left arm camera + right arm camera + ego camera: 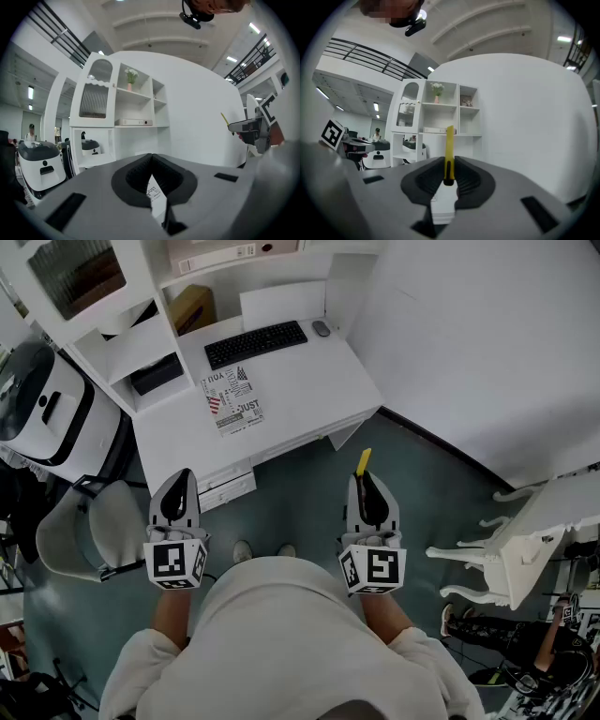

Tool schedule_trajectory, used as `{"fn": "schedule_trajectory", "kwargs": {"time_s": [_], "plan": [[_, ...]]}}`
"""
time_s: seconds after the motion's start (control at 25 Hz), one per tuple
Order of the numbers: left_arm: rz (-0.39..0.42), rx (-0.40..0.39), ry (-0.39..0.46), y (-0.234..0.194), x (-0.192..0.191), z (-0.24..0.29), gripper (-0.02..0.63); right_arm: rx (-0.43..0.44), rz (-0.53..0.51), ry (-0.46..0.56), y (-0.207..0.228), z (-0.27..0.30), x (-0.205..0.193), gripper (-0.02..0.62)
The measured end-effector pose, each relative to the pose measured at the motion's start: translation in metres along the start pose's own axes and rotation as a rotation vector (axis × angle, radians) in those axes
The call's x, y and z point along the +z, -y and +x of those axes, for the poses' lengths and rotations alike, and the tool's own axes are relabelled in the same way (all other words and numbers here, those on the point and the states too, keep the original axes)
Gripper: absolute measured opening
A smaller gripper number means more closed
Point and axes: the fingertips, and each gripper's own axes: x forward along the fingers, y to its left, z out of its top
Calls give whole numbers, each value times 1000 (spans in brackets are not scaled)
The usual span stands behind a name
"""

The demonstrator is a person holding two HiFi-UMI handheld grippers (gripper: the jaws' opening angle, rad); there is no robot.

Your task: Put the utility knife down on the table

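Utility knife [449, 145]: yellow, clamped by its rear end between the narrow-set jaws of the right gripper [366, 482], with the body projecting forward past the jaw tips. The hold looks deliberate. With the free length leading and the tool carried about level, the knife could be laid flat on a surface and the jaws drawn back off it. It is not at its destination: both grippers are over the floor [300, 507], short of the front edge of the white table [309, 395], so the placing step has not begun. The left gripper [180, 479] has its jaws brought together at the tips with nothing in them. It is held alongside, apparently only to stay out of the way. The head view alone fixes the layout: a keyboard [255, 343] and mouse [322, 328] at the back of the table, a printed sheet [232, 399] in the middle, and bare surface to the right of the sheet, which I judge the likeliest landing spot. The right gripper view alone confirms the pads pressing on the knife, with the shelf unit [440, 112] beyond. The left gripper view shows the knife's tip from the side.
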Motion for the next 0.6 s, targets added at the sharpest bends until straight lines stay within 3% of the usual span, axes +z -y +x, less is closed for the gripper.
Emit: {"fn": "schedule_trajectory", "kwargs": {"time_s": [0.6], "plan": [[15,27,7,27,8,2,0,53,16,38,19,0,3,67]]}}
